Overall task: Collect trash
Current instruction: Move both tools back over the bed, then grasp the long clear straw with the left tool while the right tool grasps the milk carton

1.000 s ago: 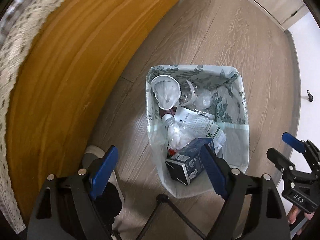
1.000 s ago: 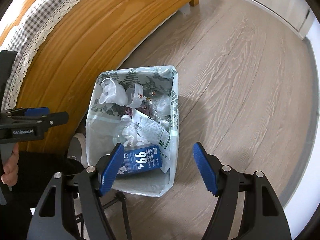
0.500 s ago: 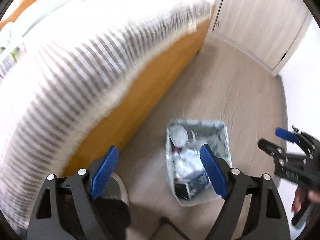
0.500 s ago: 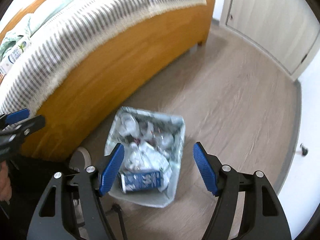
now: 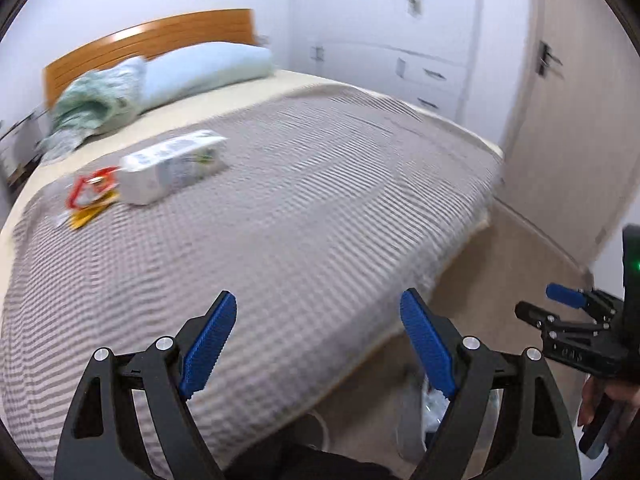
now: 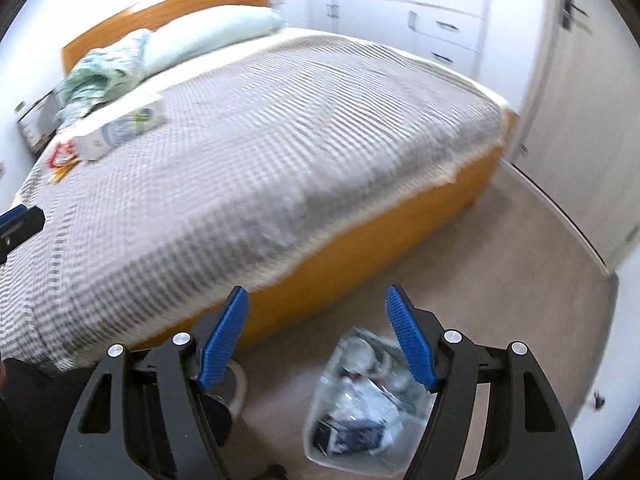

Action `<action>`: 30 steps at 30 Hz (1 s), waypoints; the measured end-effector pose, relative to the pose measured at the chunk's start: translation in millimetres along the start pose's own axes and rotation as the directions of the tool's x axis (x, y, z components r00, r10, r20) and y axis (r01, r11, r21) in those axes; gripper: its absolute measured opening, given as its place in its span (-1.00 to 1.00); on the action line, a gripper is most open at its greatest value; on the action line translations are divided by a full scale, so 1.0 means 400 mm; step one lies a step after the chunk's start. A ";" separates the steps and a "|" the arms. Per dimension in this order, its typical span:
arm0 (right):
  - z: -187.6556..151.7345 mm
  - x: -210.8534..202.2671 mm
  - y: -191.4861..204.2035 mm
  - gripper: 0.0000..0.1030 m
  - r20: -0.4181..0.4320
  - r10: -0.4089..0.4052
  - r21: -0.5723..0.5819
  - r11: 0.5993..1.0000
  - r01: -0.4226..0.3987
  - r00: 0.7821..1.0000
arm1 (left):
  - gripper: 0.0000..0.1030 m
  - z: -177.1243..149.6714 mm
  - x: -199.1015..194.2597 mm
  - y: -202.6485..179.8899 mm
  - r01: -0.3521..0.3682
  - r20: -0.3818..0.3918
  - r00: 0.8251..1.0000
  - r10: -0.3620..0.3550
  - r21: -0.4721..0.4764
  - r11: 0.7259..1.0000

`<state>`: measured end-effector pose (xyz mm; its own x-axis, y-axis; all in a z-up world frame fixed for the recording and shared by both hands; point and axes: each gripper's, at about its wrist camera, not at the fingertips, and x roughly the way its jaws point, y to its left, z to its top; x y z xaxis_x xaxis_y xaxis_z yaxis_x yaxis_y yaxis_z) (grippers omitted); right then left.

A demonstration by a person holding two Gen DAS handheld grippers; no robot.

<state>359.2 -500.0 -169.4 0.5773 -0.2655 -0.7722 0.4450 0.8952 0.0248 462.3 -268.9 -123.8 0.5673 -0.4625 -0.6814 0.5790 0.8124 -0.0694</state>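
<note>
Nearest, find the left gripper (image 5: pixel 318 312) gaping wide over the near edge of the blanket (image 5: pixel 320 208), with nothing between the pads. Same for the right gripper (image 6: pixel 316 308): spread a little less wide, empty too, above the floor at the foot of the bed frame (image 6: pixel 360 248).

Just below and beyond the right one, see the lined bin (image 6: pixel 318 420) on the floor beside that frame, already heaped with clear plastic, paper and a dark carton. Risks a spill there if fed from high up: could bounce a piece back out, or drag the soft liner askew. Mind stepping so close to it as well, or risk a kick.

Farther off, across the blanket toward its far left, spot the likely remaining rubbish: a white carton (image 5: pixel 172 166) lying on its side, touching a small clutter of red and yellow wrappers (image 5: pixel 90 196). Calls for a long lean over the mattress, so probably a grab at full stretch with poor aim. Might pinch blanket along with the thin wrappers. Might crush the carton and squeeze dregs onto the bedding; cannot tell whether full or empty. Could also lose it from the pads on the way back to the bin.

Beyond that, leave alone the crumpled green cloth (image 5: pixel 92 108) and the pale pillow (image 5: pixel 204 68) by the headboard: bedding by the look of it, not rubbish, though easy to mistake in such blurred views.
</note>
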 end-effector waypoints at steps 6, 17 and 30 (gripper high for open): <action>0.080 0.015 0.202 0.33 0.020 0.085 -0.142 0.987 -0.081 0.996 | 0.58 0.031 -0.028 0.261 -0.083 0.057 0.994 0.094 -0.177 0.981; 0.147 0.083 0.481 0.33 0.003 0.176 -0.299 0.940 -0.167 0.984 | 0.58 -0.067 0.051 0.805 -0.139 -0.008 0.985 0.170 -0.615 0.776; 0.266 0.246 0.740 0.33 -0.042 0.200 -0.423 0.884 -0.199 0.979 | 0.38 0.115 0.331 1.216 -0.105 -0.028 0.991 0.130 -0.770 0.630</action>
<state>620.4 -299.3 -170.6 0.6251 -0.0656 -0.7778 -0.0112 0.9956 -0.0930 846.1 48.6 -214.4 0.6214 -0.3425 -0.7047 -0.1455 0.8334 -0.5332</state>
